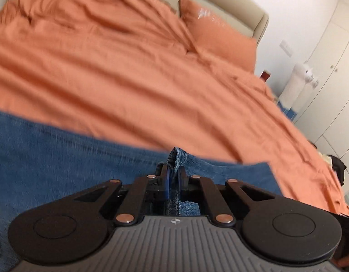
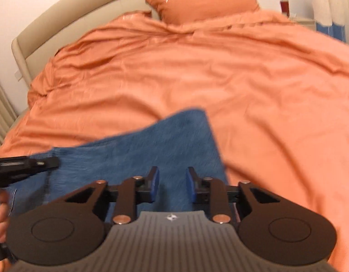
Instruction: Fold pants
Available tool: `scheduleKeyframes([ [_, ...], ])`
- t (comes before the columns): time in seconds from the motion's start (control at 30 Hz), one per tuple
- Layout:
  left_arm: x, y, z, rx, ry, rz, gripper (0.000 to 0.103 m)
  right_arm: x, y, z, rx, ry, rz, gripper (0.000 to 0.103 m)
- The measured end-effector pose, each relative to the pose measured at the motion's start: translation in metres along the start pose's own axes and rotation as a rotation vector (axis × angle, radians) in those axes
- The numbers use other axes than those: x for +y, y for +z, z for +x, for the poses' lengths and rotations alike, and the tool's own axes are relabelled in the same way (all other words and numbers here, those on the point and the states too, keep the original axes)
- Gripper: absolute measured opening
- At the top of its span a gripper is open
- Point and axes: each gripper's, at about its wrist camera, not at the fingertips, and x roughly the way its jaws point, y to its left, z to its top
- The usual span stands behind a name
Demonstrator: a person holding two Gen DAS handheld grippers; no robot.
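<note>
**Left tongs pinch the denim**

We see the blue pants point(image 2: 138, 156) lying on the orange duvet point(image 2: 219, 72), toward six o'clock. Our left gripper point(image 1: 173, 172) pinches a denim fold; our right gripper point(image 2: 172, 179) hangs spread above the cloth, holding nothing.

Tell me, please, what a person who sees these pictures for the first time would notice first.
First the big orange bedcover, which fills most of both views, with an orange pillow against the beige headboard. Next the blue jeans lying on it near the cameras. The left gripper pinches a fold of the denim; the right gripper hangs open above the jeans.
</note>
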Motion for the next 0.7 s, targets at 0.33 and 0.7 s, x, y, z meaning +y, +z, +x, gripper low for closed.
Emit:
scheduleKeyframes([
  [0.33, 0.015, -0.018, 0.036, 0.087, 0.071, 0.012, 0.007, -0.015, 0.036, 0.053, -0.045, -0.035, -0.042, 0.007],
  [0.7, 0.022, -0.018, 0.045, 0.126, 0.070, 0.013, 0.017, -0.025, 0.024, 0.105, 0.039, -0.121, -0.039, 0.000],
])
